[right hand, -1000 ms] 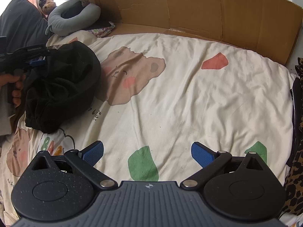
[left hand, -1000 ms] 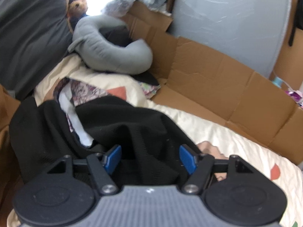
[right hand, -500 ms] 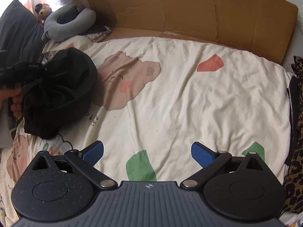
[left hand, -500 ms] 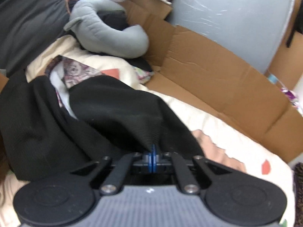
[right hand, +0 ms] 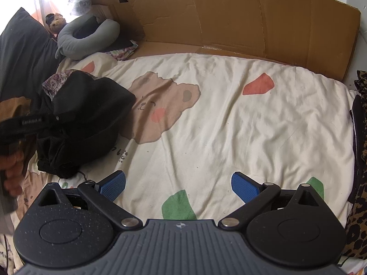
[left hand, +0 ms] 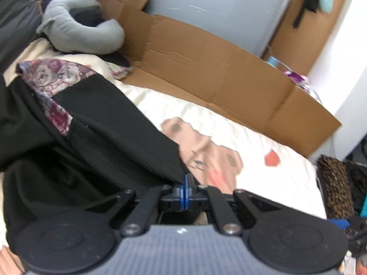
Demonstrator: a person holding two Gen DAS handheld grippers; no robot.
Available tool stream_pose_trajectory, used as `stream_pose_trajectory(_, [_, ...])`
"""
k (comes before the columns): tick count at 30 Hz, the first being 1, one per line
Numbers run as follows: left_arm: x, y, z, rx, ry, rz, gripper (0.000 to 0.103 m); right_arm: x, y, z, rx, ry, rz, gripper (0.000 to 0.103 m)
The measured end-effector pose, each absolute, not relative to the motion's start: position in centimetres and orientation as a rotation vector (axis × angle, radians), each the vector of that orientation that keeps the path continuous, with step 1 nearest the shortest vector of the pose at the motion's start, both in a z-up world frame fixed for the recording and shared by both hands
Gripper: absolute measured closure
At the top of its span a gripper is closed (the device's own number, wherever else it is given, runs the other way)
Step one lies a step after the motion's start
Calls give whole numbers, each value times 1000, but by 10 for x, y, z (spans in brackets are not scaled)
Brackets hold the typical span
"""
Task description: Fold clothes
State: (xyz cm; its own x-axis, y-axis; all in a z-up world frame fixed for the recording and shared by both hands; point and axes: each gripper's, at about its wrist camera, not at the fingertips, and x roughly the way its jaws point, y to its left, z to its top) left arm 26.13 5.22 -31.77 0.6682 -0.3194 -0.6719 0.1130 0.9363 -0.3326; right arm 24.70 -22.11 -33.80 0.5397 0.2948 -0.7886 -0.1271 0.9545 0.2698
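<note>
Left wrist view: the left claw (left hand: 184,191) is clenched, its two blue pads (left hand: 186,183) pressed together on the edge of a black garment (left hand: 96,123). The pinched edge is ribbed and rises taut to the pads; the rest of the garment lies bunched to the left on the bed (left hand: 263,142). A patterned purple cloth (left hand: 52,78) shows along the garment's upper edge; whether it is a lining or a separate piece cannot be told. This view is somewhat blurred.

Right wrist view: the right claw (right hand: 179,184) is released, its blue pads wide apart with nothing between them, held above a bare stretch of the sheet. The sheet is cream, creased, and printed with a brown bear (right hand: 160,105), an orange patch (right hand: 259,84) and green patches (right hand: 179,206). The garment (right hand: 84,119) sits in a heap at the left side of the bed, just beside the bear print and well apart from the right claw. At the far left edge a hand (right hand: 11,171) grips the left tool's handle, whose black body reaches into the heap.

Surroundings: flattened cardboard (right hand: 240,20) stands along the far edge of the bed. A grey neck pillow (right hand: 87,39) lies at the far left corner, with a small teddy bear (right hand: 56,23) and a dark pillow (right hand: 20,52) near it. Leopard-print fabric (right hand: 360,183) lies at the right edge of the bed.
</note>
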Motion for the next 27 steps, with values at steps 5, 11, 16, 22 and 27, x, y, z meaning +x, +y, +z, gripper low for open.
stream_pose_trajectory(5, [244,31,-322,-279,834,-314,101,248,-220,-335,209,968,266,2])
stream_pose_trajectory(11, [220,9,-338,-299,900,-380,101,247,-214,-336,232,985,311,8])
stream_pose_trajectory(16, [200,-11,-353,-292,961,-454,101,245,-206,-342,253,1021,357,16])
stream_pose_trajectory(22, [185,-21,-357,-243,1018,-474,80,241,-201,-347,242,1041,378,18])
stream_pose_trajectory(27, [176,-3,-338,-243,972,-457,61,241,-204,-349,247,1044,369,18])
